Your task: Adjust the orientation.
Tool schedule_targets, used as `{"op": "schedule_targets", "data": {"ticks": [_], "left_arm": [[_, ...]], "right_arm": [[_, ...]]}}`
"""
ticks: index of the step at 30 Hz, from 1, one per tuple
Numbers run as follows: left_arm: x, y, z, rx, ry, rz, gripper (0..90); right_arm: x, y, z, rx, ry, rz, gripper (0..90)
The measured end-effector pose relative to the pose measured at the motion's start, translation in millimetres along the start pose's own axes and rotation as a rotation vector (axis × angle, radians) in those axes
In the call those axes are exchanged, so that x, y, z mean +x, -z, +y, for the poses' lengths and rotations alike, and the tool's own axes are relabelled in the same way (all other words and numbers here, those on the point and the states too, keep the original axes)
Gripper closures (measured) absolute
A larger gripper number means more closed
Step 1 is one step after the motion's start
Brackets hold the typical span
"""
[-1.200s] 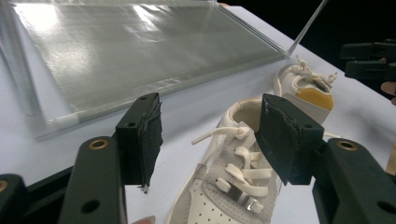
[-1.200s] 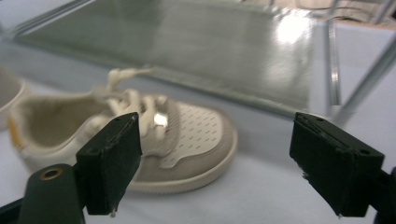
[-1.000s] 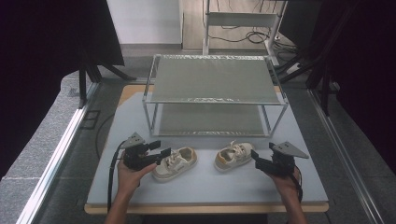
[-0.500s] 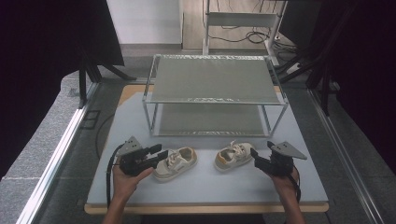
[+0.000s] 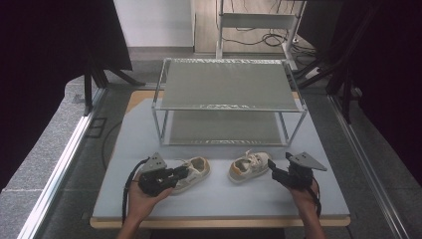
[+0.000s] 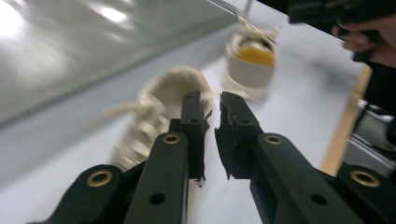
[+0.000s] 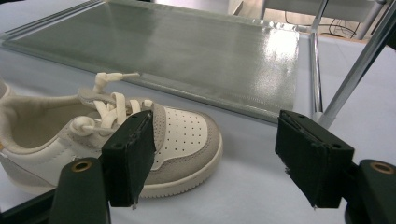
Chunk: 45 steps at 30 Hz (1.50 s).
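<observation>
Two small white and beige sneakers lie on the pale table in front of a rack. The left sneaker (image 5: 195,172) (image 6: 154,107) lies just beyond my left gripper (image 5: 185,172) (image 6: 212,105). Its jaws have just been closing and stand with only a thin slit between them. Their tips reach the shoe's rim, and nothing shows between the pads. The right sneaker (image 5: 248,167) (image 7: 182,135) points its toe at my right gripper (image 5: 272,168) (image 7: 215,116). That gripper is open wide, with the toe lying ahead between the spread jaws and not touched.
A two-tier metal rack (image 5: 229,89) (image 7: 187,51) stands behind the shoes, its low shelf close to them. The table's front edge (image 5: 219,221) runs just behind both hands. In the left gripper view the other hand (image 6: 364,39) holds its gripper at the upper right.
My left gripper has slid right up to the left sneaker, and its jaws have drawn nearly together. The right gripper and both shoes have stayed put.
</observation>
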State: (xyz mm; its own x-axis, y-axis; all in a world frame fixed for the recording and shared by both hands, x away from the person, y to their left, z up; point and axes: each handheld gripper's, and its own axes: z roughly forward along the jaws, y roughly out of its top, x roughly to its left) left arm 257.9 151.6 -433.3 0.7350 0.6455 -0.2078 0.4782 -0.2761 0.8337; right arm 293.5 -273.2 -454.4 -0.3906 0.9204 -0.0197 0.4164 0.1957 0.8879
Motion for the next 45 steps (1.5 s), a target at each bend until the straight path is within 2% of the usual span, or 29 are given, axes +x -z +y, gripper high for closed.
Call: {"op": "schedule_targets", "data": {"ticks": [2,6,10,13,15,16,17,22,23,24,25,26,27,29,36,45], "left_arm": [[-3.6,-0.5,-4.3,0.015,0.003,-0.014,83.4],[-13.7,-3.0,-13.2,0.072,-0.026,-0.049,85.4],[-14.7,-5.1,-20.5,0.095,-0.02,-0.073,86.0],[-10.6,-13.6,-29.4,0.138,-0.003,-0.083,86.4],[-7.6,-23.3,-36.0,0.197,-0.014,-0.055,86.9],[-7.6,-23.3,-36.0,0.197,-0.014,-0.055,86.9],[-5.7,-26.2,-38.7,0.224,-0.015,-0.044,87.0],[-0.1,-21.9,-39.7,0.233,0.006,-0.031,87.2],[4.7,-17.7,-40.9,0.246,0.016,-0.01,87.2],[4.7,-17.7,-40.9,0.246,0.016,-0.01,87.2],[10.9,-13.3,-42.9,0.257,0.027,-0.002,87.7],[10.9,-13.3,-42.9,0.257,0.027,-0.002,87.9],[16.5,-9.2,-44.4,0.248,0.051,-0.027,88.1],[19.8,-6.6,-44.6,0.238,0.059,-0.026,88.4],[28.6,-1.8,-46.1,0.218,0.07,0.02,87.9],[47.8,0.1,-44.9,0.185,0.126,0.075,87.2]], "right_arm": [[-0.6,-0.2,-0.4,-0.006,-0.002,0.001,29.1],[-2.0,-0.9,-0.9,-0.011,-0.006,-0.002,29.2],[-1.6,-2.1,-1.2,-0.002,-0.003,-0.001,29.4],[-0.6,-2.3,-1.5,-0.007,-0.004,-0.006,30.6],[0.5,-1.2,-0.9,-0.009,0.003,-0.005,30.6],[0.8,-1.2,-1.1,-0.008,0.004,-0.005,30.6],[1.0,-1.3,-1.6,-0.006,0.006,-0.006,30.5],[0.0,-1.7,-4.3,0.008,0.005,-0.003,30.5],[-0.7,-1.5,-5.4,0.009,-0.002,-0.006,30.5],[-0.7,-1.5,-5.4,0.009,-0.002,-0.006,30.5],[-1.2,-1.0,-6.0,0.008,-0.002,-0.008,30.5],[-1.1,-0.9,-6.2,0.01,-0.001,-0.01,30.5],[-1.2,-1.0,-6.4,0.013,0.003,-0.01,30.5],[-0.6,-1.7,-7.0,0.018,0.005,-0.009,30.5],[1.7,-3.9,-8.5,0.025,0.012,-0.006,30.2],[2.9,-3.8,-7.8,0.015,0.01,-0.019,32.0]]}}
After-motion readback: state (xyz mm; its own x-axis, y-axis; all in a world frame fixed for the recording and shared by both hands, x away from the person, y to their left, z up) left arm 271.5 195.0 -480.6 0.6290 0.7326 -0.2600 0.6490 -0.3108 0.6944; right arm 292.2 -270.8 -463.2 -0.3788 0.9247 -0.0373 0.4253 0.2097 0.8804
